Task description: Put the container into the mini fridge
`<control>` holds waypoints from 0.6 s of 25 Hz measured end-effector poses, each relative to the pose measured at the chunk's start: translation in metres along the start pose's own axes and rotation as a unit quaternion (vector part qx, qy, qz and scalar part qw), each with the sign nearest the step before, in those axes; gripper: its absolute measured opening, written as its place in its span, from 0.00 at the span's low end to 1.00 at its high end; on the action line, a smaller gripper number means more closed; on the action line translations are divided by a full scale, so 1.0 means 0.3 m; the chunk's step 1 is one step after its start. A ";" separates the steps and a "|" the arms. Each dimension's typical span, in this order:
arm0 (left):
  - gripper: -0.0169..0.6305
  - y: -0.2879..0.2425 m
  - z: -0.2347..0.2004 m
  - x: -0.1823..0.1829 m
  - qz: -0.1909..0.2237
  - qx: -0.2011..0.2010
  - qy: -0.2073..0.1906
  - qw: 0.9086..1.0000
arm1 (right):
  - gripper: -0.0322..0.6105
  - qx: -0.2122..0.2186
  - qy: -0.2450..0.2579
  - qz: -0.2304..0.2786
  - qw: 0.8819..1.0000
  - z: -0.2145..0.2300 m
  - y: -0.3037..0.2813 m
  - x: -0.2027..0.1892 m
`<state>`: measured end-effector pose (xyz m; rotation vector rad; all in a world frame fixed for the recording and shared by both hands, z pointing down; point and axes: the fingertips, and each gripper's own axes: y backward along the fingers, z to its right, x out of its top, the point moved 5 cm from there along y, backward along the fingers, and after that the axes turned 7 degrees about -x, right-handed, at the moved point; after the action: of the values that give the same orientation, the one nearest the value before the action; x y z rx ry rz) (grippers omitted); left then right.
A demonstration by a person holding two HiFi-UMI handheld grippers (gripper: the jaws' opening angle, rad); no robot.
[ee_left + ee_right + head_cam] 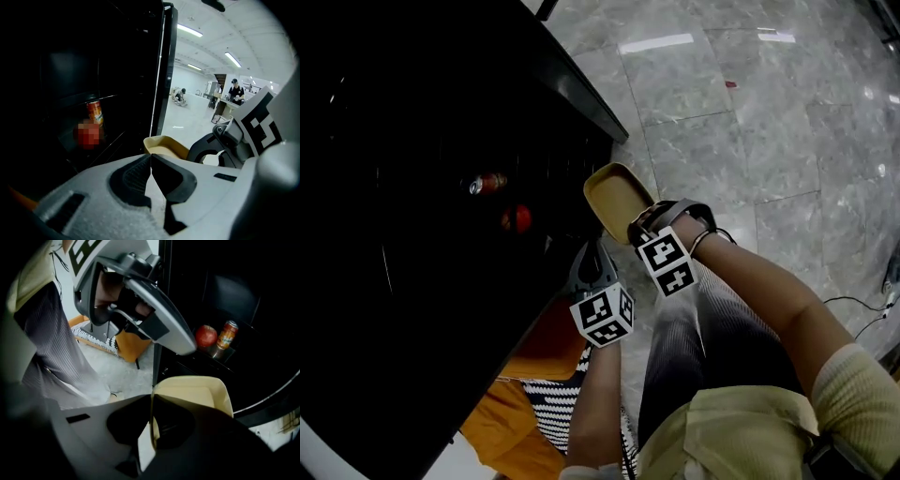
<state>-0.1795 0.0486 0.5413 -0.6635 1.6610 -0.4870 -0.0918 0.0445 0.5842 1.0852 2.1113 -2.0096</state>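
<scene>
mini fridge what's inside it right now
On a shelf inside the black mini fridge sit a round red apple and an orange drink can. The rest of the interior is too dark to see.

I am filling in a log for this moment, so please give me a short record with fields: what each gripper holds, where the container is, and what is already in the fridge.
right gripper: jaws shut on the rim of the container, which is cream-coloured and looks empty
left gripper: jaws together, nothing between them
container place: in front of the open mini fridge, not yet inside
fridge contents: a can and a red apple, side by side on one shelf
floor: grey stone tiles
</scene>
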 end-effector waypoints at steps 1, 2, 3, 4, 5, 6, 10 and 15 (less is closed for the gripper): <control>0.07 -0.018 -0.008 -0.002 0.000 0.002 0.000 1.000 | 0.10 0.001 0.007 -0.001 1.000 0.012 -0.020 -0.008; 0.07 -0.034 -0.016 -0.003 0.001 0.005 -0.001 1.000 | 0.10 0.002 0.015 -0.003 1.000 0.026 -0.039 -0.017; 0.07 -0.048 -0.024 -0.005 0.003 0.008 -0.001 1.000 | 0.10 0.002 0.023 -0.004 1.000 0.041 -0.058 -0.023; 0.07 -0.060 -0.032 -0.007 0.004 0.012 -0.002 1.000 | 0.10 0.002 0.029 -0.003 1.000 0.055 -0.075 -0.027; 0.07 -0.071 -0.040 -0.011 0.005 0.015 -0.002 1.000 | 0.10 0.002 0.033 -0.002 0.999 0.067 -0.093 -0.030; 0.07 -0.082 -0.049 -0.015 0.006 0.017 -0.001 1.000 | 0.10 0.002 0.037 -0.002 0.999 0.079 -0.111 -0.034; 0.07 -0.126 -0.085 -0.039 0.007 0.020 0.000 1.000 | 0.10 0.006 0.051 -0.002 0.999 0.107 -0.192 -0.058; 0.07 -0.178 -0.133 -0.059 0.015 0.025 -0.001 1.000 | 0.10 0.011 0.071 -0.009 0.997 0.128 -0.289 -0.098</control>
<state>-0.2081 0.0186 0.5964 -0.6016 1.6487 -0.5056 -0.1290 0.0038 0.6667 1.2523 2.1753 -2.0249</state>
